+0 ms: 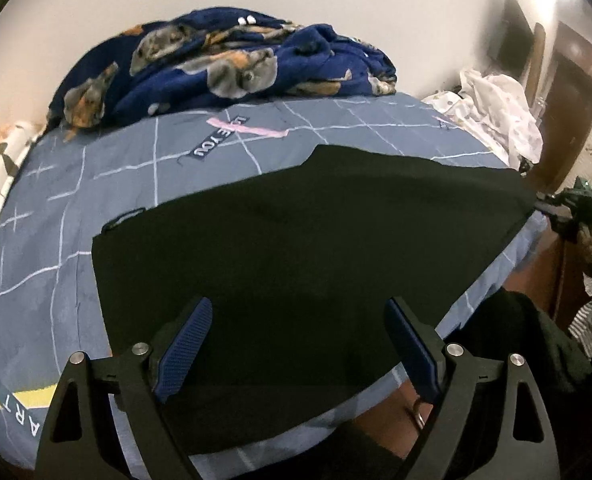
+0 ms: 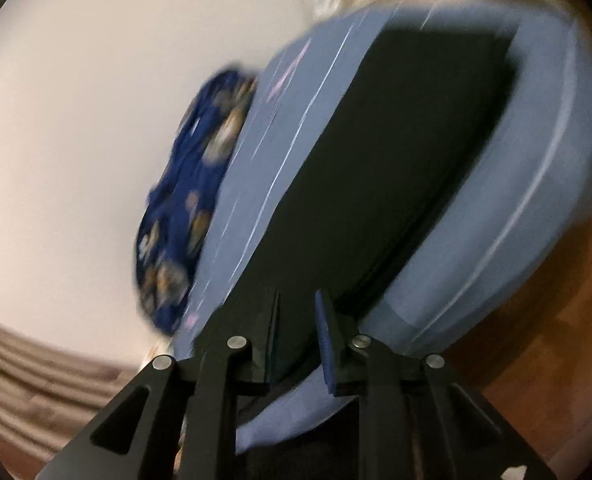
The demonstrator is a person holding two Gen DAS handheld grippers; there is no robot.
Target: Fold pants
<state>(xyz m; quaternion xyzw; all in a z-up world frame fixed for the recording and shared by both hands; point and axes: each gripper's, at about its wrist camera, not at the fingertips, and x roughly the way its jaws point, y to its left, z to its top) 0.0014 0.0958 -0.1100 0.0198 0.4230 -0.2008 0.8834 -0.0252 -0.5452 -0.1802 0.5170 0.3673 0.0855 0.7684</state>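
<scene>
The black pants point(image 1: 296, 232) lie spread flat on the bed point(image 1: 55, 208), near its front edge, with a crumpled blue blanket point(image 1: 223, 68) behind them. The left tool point(image 1: 296, 344) hovers over the pants, spread wide and empty. The right tool point(image 2: 298, 320), seen through blur, stands slightly parted at the pants' end; nothing visibly gripped.

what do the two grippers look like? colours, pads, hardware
Both match: the left gripper and the right gripper have black angular linkage arms with triangular cut-outs and silver round pivot pins. The fingers carry blue textured pads. No cables or markings are visible. A dark sleeve shows at the lower right.
</scene>
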